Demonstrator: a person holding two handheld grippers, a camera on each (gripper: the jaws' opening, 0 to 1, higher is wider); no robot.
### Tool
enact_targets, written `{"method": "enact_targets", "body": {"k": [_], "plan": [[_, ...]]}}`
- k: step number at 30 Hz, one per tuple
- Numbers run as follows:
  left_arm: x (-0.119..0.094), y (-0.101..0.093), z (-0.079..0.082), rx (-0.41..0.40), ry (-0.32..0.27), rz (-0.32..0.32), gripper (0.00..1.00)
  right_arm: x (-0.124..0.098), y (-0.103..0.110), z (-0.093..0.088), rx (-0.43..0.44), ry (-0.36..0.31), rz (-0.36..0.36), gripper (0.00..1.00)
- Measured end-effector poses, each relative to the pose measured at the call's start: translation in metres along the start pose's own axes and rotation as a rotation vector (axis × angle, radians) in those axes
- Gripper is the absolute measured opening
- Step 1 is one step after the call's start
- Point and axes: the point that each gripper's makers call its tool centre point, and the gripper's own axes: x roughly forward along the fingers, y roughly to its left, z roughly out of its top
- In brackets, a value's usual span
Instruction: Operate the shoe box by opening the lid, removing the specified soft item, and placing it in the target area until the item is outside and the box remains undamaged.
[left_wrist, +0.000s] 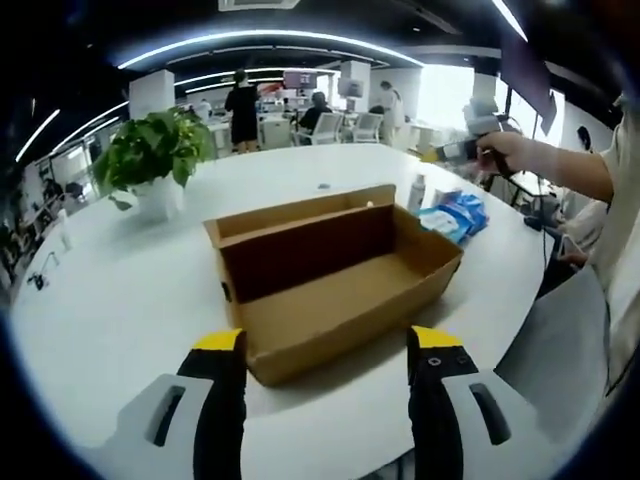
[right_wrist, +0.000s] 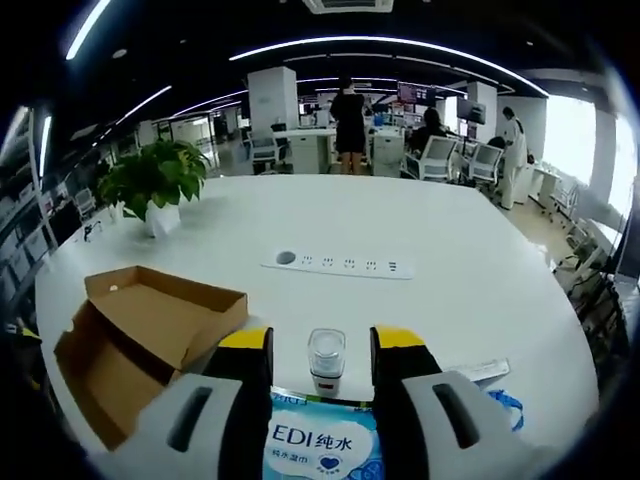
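The shoe box (left_wrist: 335, 275) sits open and empty on the white counter (left_wrist: 130, 300), its lid folded back, while the pack of wet wipes (right_wrist: 315, 445) lies outside it, just beyond the box's far end. The right claw (right_wrist: 320, 345) hangs directly above the pack, jaws spread and empty, a small clear bottle (right_wrist: 326, 362) standing between them. The left claw (left_wrist: 325, 345) waits wide open and empty before the box. The removal step looks done; what remains, it seems, is backing away without knocking the bottle.
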Motion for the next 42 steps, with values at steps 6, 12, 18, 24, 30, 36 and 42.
{"method": "enact_targets", "body": {"k": [6,12,18,24,30,36,42], "plan": [[0.006,0.017,-0.004,-0.035,0.029,0.056,0.53,0.0,0.011,0.004,-0.02,-0.004,0.042,0.34],[0.011,0.031,-0.007,-0.087,0.051,0.091,0.44,0.002,0.03,0.012,-0.064,-0.01,0.089,0.33],[0.016,0.047,-0.011,-0.147,0.078,0.143,0.34,0.008,0.047,0.016,-0.08,0.001,0.139,0.32],[0.022,0.059,-0.018,-0.165,0.121,0.181,0.24,0.02,0.064,0.019,-0.068,0.012,0.193,0.29],[0.027,0.065,-0.024,-0.175,0.148,0.197,0.17,0.033,0.079,0.019,-0.047,0.032,0.24,0.28],[0.029,0.072,-0.03,-0.216,0.158,0.218,0.09,0.05,0.094,0.01,-0.042,0.079,0.291,0.25],[0.031,0.072,-0.032,-0.26,0.148,0.214,0.05,0.067,0.11,0.0,-0.021,0.141,0.341,0.24]]}}
